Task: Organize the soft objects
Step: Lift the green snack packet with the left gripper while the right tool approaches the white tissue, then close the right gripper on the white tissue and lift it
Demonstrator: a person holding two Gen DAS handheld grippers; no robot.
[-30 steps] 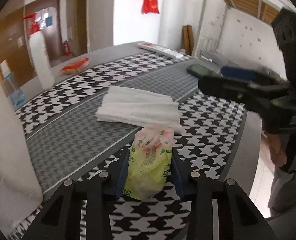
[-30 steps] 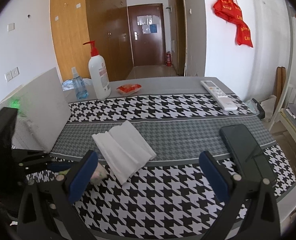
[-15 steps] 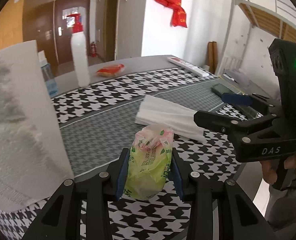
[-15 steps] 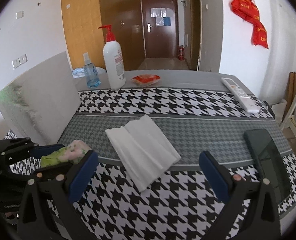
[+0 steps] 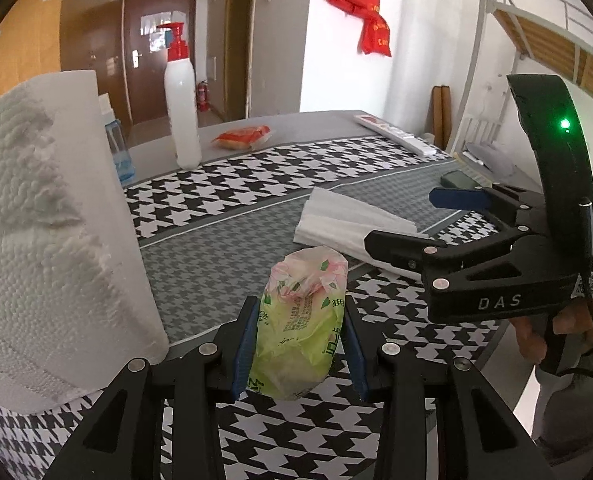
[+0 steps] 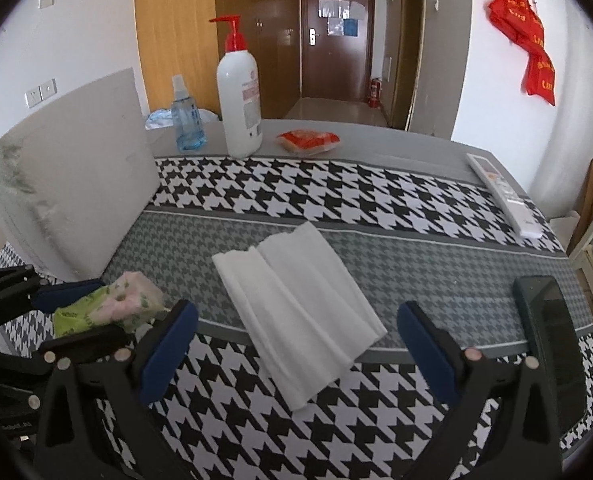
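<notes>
- Left wrist view: my left gripper [image 5: 300,344] is clamped on a green tissue pack [image 5: 301,320], held above the table [image 5: 232,236], long axis pointing away from me.
- Right wrist view: my right gripper [image 6: 296,344] gapes empty; the folded white tissues [image 6: 296,304] lie flat directly ahead between its fingers, long axis slanting left-far to right-near, nearer this hand.
</notes>
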